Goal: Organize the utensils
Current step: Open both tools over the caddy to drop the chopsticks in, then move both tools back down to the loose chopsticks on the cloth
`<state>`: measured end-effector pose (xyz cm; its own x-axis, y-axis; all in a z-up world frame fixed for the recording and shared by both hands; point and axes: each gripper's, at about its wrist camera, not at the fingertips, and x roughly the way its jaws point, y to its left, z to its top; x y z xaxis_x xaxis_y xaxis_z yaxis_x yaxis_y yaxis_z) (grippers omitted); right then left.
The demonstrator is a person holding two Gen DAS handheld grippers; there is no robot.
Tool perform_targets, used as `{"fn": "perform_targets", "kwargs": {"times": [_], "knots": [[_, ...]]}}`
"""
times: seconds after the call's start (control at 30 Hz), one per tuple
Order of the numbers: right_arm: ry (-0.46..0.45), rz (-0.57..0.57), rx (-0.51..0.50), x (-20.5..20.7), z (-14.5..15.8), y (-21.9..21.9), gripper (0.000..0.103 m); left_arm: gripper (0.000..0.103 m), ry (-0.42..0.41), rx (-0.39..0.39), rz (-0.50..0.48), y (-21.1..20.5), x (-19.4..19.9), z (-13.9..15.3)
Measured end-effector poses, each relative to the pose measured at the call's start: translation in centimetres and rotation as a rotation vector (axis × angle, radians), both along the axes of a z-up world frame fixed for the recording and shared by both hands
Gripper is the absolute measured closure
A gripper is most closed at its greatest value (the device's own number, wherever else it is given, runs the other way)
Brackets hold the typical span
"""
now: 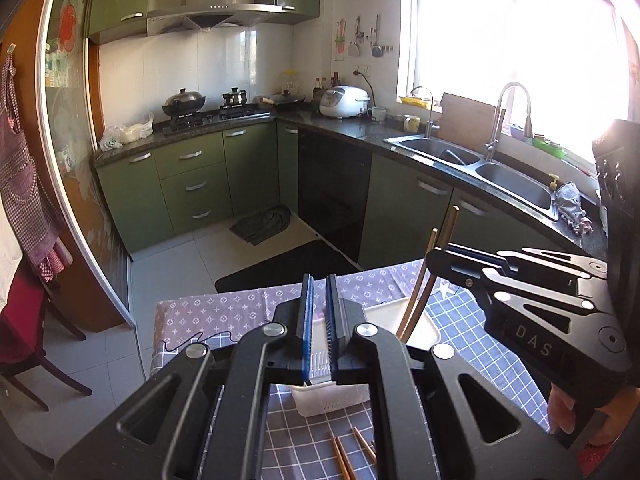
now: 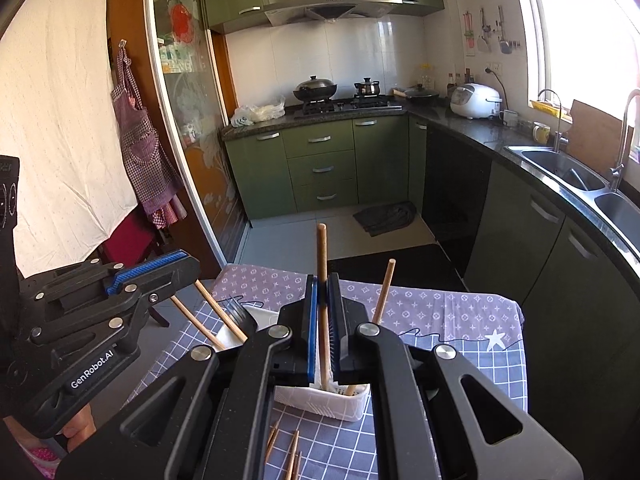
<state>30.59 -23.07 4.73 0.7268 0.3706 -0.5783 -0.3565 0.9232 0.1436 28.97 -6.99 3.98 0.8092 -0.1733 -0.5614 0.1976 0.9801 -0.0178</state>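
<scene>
My right gripper (image 2: 323, 286) is shut on a wooden chopstick (image 2: 322, 264) and holds it upright, its lower end inside the white utensil holder (image 2: 328, 402). A second chopstick (image 2: 383, 294) leans in the holder beside it. In the left wrist view the right gripper (image 1: 434, 258) holds its chopstick (image 1: 442, 256) over the holder (image 1: 416, 332). My left gripper (image 1: 319, 286) hovers over the holder with its jaws a small gap apart and nothing between them. Loose chopsticks (image 1: 352, 452) lie on the checked cloth in front, also in the right wrist view (image 2: 288, 452). Two more chopsticks (image 2: 208, 316) lean behind the left gripper (image 2: 176, 266).
The table wears a blue checked cloth (image 2: 460, 376) over a purple patterned one (image 2: 420, 300). Behind it are a dark floor mat (image 1: 280, 268), green cabinets (image 1: 192, 184), a stove with pots (image 1: 208, 110) and a double sink (image 1: 476, 164). A red chair (image 1: 24, 320) stands at the left.
</scene>
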Motion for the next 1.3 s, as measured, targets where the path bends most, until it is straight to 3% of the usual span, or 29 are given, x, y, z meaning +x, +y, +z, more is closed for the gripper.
{"fn": "perform_targets", "kwargs": {"times": [0.23, 0.3, 0.43, 0.5, 0.63, 0.73, 0.87, 1.0, 1.3], "knots": [[-0.032, 0.006, 0.002, -2.8, 0.8, -0.3, 0.096, 0.096, 0.025, -0.009, -0.002, 0.7, -1.2, -0.4], [-0.059, 0.007, 0.016, -4.7, 1.4, -1.1, 0.089, 0.096, 0.013, -0.020, -0.012, 1.1, -2.5, 0.4], [-0.085, -0.002, 0.023, -9.2, 1.1, -2.6, 0.080, 0.077, 0.038, -0.032, -0.029, 1.3, -5.3, 0.5], [-0.059, -0.015, 0.023, -11.0, -0.4, -3.6, 0.069, 0.076, 0.090, -0.024, -0.032, 1.2, -6.4, -0.8], [0.031, -0.080, -0.014, -13.4, -5.9, -5.6, 0.060, 0.076, 0.265, -0.023, -0.049, 0.7, -7.6, -5.9], [0.137, -0.118, -0.031, -13.6, -10.7, -6.8, 0.060, 0.076, 0.409, -0.038, -0.044, 0.4, -7.4, -10.7], [0.239, -0.143, -0.030, -13.7, -15.3, -8.2, 0.060, 0.079, 0.526, -0.026, -0.019, -0.1, -6.3, -15.3], [0.272, -0.151, -0.012, -13.8, -16.8, -9.1, 0.060, 0.082, 0.607, -0.035, 0.010, 0.0, -4.8, -18.1], [0.293, -0.150, 0.014, -13.3, -17.4, -9.5, 0.058, 0.086, 0.637, 0.017, 0.030, -1.0, -4.0, -19.3]]}}
